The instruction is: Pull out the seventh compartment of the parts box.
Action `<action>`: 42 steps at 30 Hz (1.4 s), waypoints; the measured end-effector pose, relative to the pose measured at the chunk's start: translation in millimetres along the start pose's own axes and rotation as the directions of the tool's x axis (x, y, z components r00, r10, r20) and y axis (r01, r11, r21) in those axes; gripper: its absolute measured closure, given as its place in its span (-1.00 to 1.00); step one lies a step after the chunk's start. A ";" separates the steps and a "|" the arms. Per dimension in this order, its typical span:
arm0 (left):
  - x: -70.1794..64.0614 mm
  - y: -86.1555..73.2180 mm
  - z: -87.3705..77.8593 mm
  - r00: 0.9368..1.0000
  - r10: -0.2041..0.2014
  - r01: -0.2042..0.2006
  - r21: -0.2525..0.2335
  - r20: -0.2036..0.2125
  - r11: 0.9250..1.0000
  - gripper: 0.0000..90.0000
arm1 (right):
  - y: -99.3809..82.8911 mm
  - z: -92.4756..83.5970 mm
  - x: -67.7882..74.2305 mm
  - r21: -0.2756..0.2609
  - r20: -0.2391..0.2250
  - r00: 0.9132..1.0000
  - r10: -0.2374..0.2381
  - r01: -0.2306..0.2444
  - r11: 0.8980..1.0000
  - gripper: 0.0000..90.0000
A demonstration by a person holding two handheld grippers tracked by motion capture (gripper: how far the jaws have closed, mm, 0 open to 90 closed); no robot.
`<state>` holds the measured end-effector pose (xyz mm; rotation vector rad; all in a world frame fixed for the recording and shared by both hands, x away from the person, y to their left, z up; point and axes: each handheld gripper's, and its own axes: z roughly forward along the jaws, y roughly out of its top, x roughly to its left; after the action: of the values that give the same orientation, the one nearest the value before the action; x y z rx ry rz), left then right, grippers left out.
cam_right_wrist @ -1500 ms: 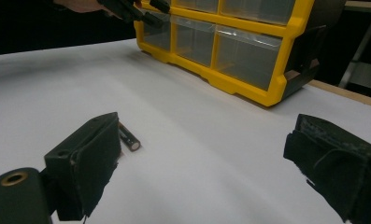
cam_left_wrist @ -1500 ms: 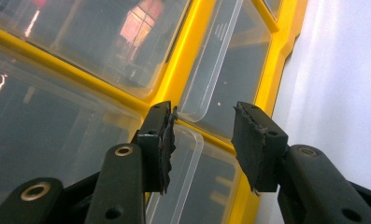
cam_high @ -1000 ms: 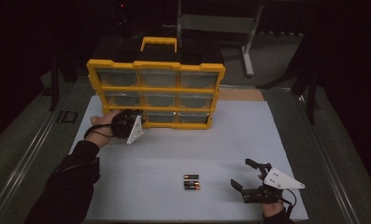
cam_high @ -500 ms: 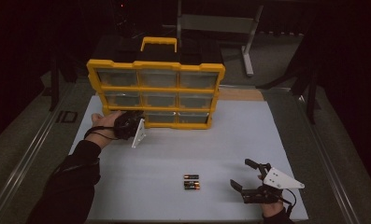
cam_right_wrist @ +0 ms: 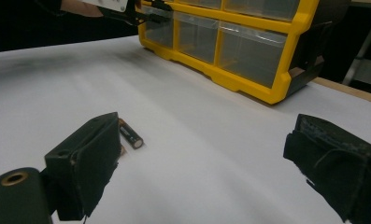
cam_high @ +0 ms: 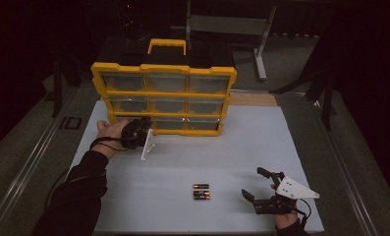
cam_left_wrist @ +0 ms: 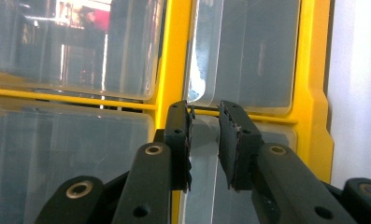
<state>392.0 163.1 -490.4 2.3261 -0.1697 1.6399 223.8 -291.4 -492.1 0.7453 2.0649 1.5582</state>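
Observation:
A yellow organizer (cam_high: 165, 93) with clear drawers stands upright at the back of the white table. My left gripper (cam_high: 149, 123) reaches the front of its bottom-left drawer. In the left gripper view the jaws (cam_left_wrist: 205, 140) have just been closing, and the drawer's clear pull tab (cam_left_wrist: 204, 84) sits between the pads, which meet its sides. My right gripper (cam_high: 255, 184) rests open near the front right edge, nothing between its jaws (cam_right_wrist: 202, 163). Batteries (cam_high: 201, 191) lie side by side just left of it; one battery (cam_right_wrist: 131, 134) shows beside the left jaw.
A black case with a yellow handle (cam_high: 167, 45) stands behind the organizer. A metal stand (cam_high: 259, 44) is at the back right. The table's white mat (cam_high: 261, 142) lies bare between the organizer and the batteries.
My left hand has edged slightly right, toward the bottom-left drawer. The right gripper and the batteries have stayed where they were.

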 end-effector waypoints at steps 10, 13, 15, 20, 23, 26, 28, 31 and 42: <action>25.5 0.6 0.8 0.970 -0.158 0.156 0.022 0.182 0.987 0.62 | -0.3 0.1 -0.7 0.001 0.002 1.000 0.001 -0.001 1.000 -0.80; 29.2 0.0 1.3 0.963 -0.170 0.168 0.025 0.208 0.985 0.62 | -0.1 -0.1 -0.5 -0.001 0.001 1.000 0.000 0.000 1.000 -0.80; 29.4 0.8 1.1 0.963 -0.169 0.166 0.031 0.212 0.986 0.62 | -0.3 -0.1 -1.0 -0.002 0.000 1.000 0.001 -0.001 1.000 -0.80; 33.2 2.9 -0.2 0.957 -0.164 0.158 0.045 0.238 0.986 0.62 | -0.5 -0.4 -1.7 -0.004 0.002 1.000 0.002 -0.002 1.000 -0.80; 35.1 3.5 -2.3 0.954 -0.158 0.150 0.051 0.256 0.987 0.62 | -0.6 -0.6 -2.0 -0.005 0.002 1.000 0.000 0.000 1.000 -0.80; 34.8 5.0 -5.3 0.955 -0.142 0.131 0.061 0.260 0.990 0.62 | -0.3 -1.0 -1.9 -0.006 0.005 1.000 0.000 0.000 1.000 -0.80; 35.0 5.5 -5.9 0.955 -0.142 0.130 0.062 0.262 0.990 0.62 | -0.1 -1.3 -1.6 -0.007 0.006 1.000 0.002 -0.002 1.000 -0.80; 35.5 6.6 -8.0 0.951 -0.147 0.134 0.067 0.271 0.989 0.62 | 0.1 -1.3 -1.5 -0.007 0.007 1.000 0.001 -0.001 1.000 -0.80; 39.1 9.8 -19.9 0.933 -0.150 0.131 0.081 0.328 0.988 0.61 | -0.2 -1.0 -1.4 -0.005 0.004 1.000 0.001 -0.001 1.000 -0.80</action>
<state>385.0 162.5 -446.0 2.5805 -0.0232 1.1897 224.2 -293.1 -492.0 0.7471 2.0571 1.5606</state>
